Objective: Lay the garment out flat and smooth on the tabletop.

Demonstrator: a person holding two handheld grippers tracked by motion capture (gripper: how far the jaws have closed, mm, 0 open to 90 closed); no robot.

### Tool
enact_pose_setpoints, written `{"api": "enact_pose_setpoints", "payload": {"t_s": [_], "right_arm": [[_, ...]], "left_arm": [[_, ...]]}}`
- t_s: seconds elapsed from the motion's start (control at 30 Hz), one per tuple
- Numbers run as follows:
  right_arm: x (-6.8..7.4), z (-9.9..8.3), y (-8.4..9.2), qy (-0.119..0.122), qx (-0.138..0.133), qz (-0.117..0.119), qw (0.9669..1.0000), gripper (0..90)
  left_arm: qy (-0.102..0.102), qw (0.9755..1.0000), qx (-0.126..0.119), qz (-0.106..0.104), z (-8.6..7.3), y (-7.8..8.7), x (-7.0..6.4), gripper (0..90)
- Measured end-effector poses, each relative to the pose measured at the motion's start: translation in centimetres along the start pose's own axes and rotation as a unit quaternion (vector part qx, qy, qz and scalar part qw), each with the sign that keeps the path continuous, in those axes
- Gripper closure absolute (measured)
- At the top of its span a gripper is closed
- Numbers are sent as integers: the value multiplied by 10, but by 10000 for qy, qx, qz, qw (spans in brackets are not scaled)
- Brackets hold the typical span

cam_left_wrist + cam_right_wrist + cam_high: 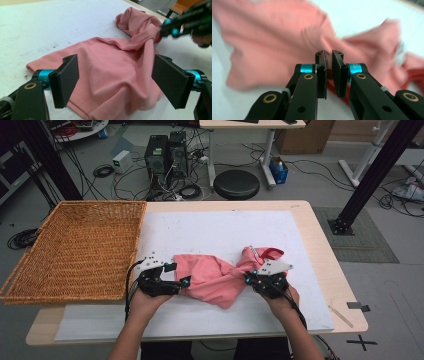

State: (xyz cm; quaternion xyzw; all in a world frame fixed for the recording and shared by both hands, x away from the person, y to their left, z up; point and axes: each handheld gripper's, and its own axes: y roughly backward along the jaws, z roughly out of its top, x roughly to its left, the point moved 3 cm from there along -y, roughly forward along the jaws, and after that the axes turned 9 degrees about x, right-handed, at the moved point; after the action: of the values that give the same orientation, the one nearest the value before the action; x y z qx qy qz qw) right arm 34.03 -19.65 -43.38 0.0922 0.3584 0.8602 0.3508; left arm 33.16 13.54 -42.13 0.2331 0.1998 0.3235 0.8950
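A pink garment [215,276] lies crumpled on the white mat [225,227], with a red-trimmed end bunched up at its right. My left gripper [178,274] sits at the garment's left edge. Its jaws stand wide open [115,72], and the pink cloth [112,75] lies below and between them, untouched by the pads [66,80]. My right gripper [250,276] is at the twisted middle of the garment. Its jaws [329,53] are nearly together, pinching a fold of the pink cloth [274,37]. The left gripper view shows that right gripper [166,27] gripping the raised fold.
A large wicker basket [65,207] sits on the table's left, overhanging its edge. The wooden table [320,245] borders the mat on the right. On the floor behind are a black stool [236,184], computer towers [165,152] and cables.
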Motion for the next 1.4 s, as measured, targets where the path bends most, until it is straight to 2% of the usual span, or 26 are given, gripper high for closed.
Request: {"api": "enact_pose_setpoints", "payload": {"t_s": [0.1, 0.13, 0.47, 0.53, 0.63, 0.7, 0.8, 0.93, 1.07, 1.13, 1.23, 1.3, 1.37, 1.4], "right_arm": [[-10, 17, 10, 12, -161, -96, 9998, 840], [-16, 27, 13, 82, -200, -165, 9996, 841], [-48, 101, 13, 346, -99, -515, 9980, 843], [-51, 110, 13, 357, -109, -535, 9979, 843], [-51, 112, 13, 328, -124, -509, 9981, 843], [-50, 105, 12, 395, -99, -514, 9978, 842], [-51, 84, 16, 268, -155, -481, 9984, 843], [-58, 43, 27, 14, -126, -541, 9985, 843], [-73, -6, 40, -379, 74, -640, 9972, 843], [-76, -24, 45, -453, 206, -721, 9962, 843], [-83, -53, 47, -562, 568, -878, 9929, 843], [-86, -66, 46, -674, 703, -864, 9915, 842], [-85, -70, 45, -681, 742, -860, 9912, 829], [-85, -69, 44, -721, 700, -879, 9910, 766]], "left_arm": [[25, 10000, -57, 18, 0, 6, 1, 222], [22, 10000, -55, 15, 0, 8, 1, 221], [45, 9997, -204, 94, 5, 20, 4, 222], [72, 9997, -199, 97, 5, 19, 5, 221], [83, 9997, -192, 91, 5, 17, 7, 222], [79, 9998, -176, 95, 5, 15, 8, 222], [108, 9997, -178, 85, 7, 12, 9, 222], [78, 9999, -137, 43, 11, 3, 8, 221], [44, 10000, -75, 16, 15, -5, 7, 222], [32, 9999, -92, 37, 17, -9, 6, 222], [34, 9999, -110, 60, 21, -11, 7, 221], [45, 9999, -114, 51, 22, -12, 7, 222], [50, 9999, -92, 75, 22, -14, 7, 222], [48, 9999, -78, 89, 22, -14, 7, 222]]}}
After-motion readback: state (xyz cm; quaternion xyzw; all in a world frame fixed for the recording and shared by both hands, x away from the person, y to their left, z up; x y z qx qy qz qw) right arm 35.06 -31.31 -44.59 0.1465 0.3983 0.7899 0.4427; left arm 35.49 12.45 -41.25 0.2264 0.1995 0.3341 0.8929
